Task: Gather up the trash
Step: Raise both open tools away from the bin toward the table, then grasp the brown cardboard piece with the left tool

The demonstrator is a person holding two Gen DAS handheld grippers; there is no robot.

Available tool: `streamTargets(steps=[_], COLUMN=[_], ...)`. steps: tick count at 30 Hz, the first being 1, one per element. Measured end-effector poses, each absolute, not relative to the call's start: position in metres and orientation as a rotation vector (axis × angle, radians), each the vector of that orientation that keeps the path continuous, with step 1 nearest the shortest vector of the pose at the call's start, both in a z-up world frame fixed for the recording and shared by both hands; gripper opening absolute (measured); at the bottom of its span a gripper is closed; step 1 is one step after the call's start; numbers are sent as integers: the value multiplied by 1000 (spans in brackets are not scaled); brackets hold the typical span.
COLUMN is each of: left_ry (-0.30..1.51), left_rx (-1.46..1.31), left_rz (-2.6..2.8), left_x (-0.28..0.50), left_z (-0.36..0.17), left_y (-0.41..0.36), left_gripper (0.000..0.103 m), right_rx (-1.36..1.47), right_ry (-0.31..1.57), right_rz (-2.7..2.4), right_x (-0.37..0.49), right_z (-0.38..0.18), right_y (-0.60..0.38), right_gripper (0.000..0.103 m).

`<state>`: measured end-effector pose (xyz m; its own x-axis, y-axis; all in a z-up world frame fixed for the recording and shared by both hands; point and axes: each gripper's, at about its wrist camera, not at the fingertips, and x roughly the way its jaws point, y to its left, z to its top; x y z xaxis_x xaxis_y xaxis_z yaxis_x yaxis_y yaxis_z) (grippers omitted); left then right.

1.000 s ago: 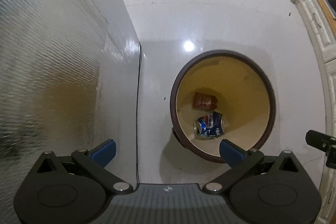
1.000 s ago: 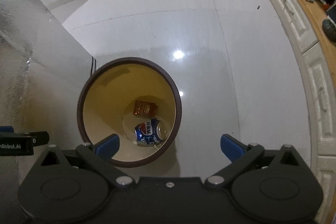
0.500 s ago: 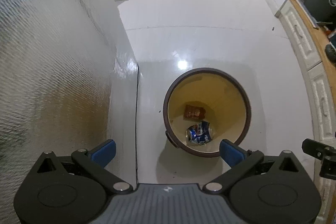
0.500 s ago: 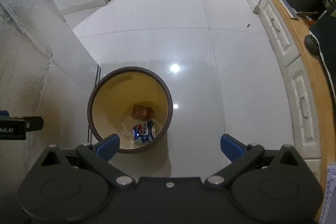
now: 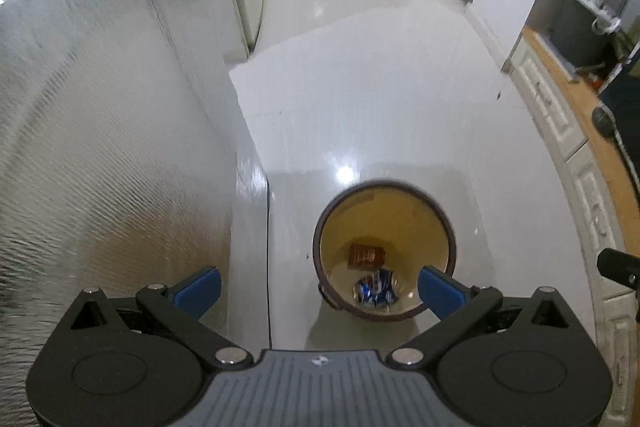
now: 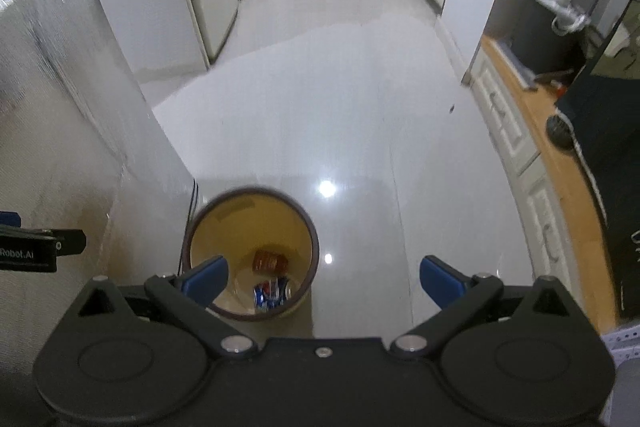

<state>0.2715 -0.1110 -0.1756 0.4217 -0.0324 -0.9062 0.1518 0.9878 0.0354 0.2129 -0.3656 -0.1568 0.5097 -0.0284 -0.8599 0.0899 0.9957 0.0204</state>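
Note:
A round bin with a dark brown rim (image 5: 384, 183) and a yellow inside stands on the floor below me. In it lie a crushed blue can (image 5: 376, 291) and a small brown packet (image 5: 366, 255). The bin rim (image 6: 248, 193), the can (image 6: 272, 293) and the packet (image 6: 270, 261) also show in the right wrist view. My left gripper (image 5: 318, 291) is open and empty, high above the bin's near left side. My right gripper (image 6: 324, 279) is open and empty, above the bin's right edge.
A ribbed silver panel (image 5: 100, 127) rises on the left, close to the bin. White cabinets with a wooden top (image 6: 540, 167) run along the right. The glossy white floor (image 6: 320, 87) leads to a hallway ahead.
Both grippers have risen well above the bin and tilted up toward the hallway. The bin looks smaller and lower in both views. The jaws stay open.

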Motion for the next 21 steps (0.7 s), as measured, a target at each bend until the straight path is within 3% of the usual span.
streamTargets(steps=[21], left_ry=[670], left_rx=[54], left_rz=[-151], left_x=[180], left_z=[-16], left_y=[-84], left_gripper=[103], right_rx=[56], right_ry=[576], right_rz=[10], right_x=[131], right_z=[-16], right_y=[-350], right_gripper=[103])
